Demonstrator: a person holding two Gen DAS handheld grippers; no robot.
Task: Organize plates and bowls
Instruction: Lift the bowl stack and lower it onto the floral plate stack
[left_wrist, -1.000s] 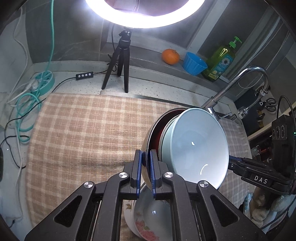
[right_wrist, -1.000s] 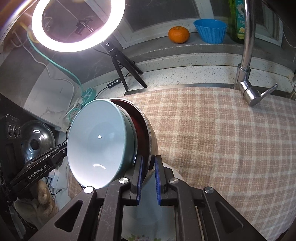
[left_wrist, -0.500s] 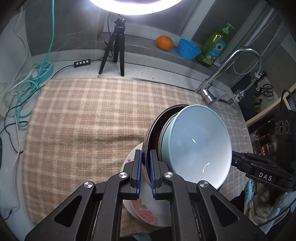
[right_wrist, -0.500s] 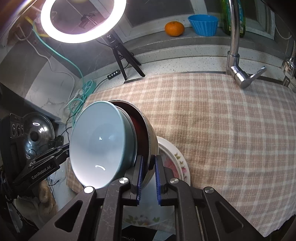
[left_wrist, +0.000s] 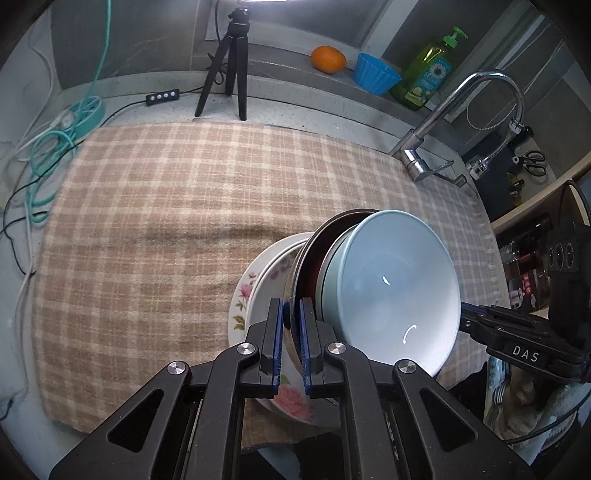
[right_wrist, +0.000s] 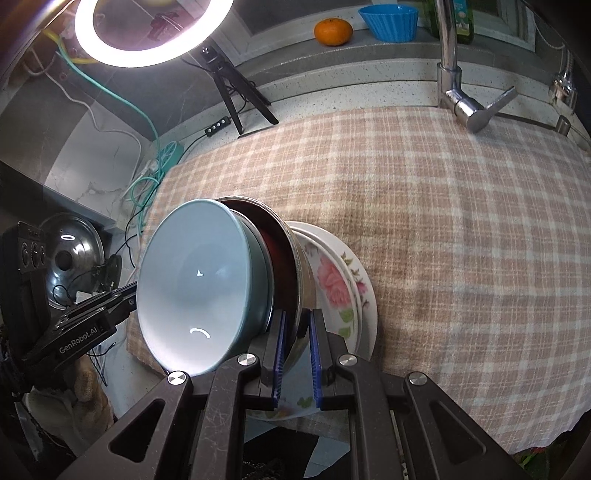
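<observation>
While both tongs pinch opposite rims of the metal bowl (left_wrist: 306, 266), we note the pale blue bowl (left_wrist: 395, 291) nested inside it, the pair carried tilted above the floral plates (left_wrist: 245, 295).

From the left wrist view we see the left gripper (left_wrist: 291, 341) clamped on the metal rim at 6 o'clock, and the right gripper (right_wrist: 297, 349) likewise in its own view. Floral plates lie on the checked cloth (left_wrist: 166, 229) near its front edge, partly hidden behind the bowls. Toward 12 o'clock stand a tripod (left_wrist: 229, 62), an orange (left_wrist: 328, 58), a blue cup (left_wrist: 376, 77) and a soap bottle (left_wrist: 428, 77); a faucet (left_wrist: 461, 118) rises at 2 o'clock. Teal cable (left_wrist: 48, 158) coils at 9 o'clock. Cloth between plates and tripod is bare.
</observation>
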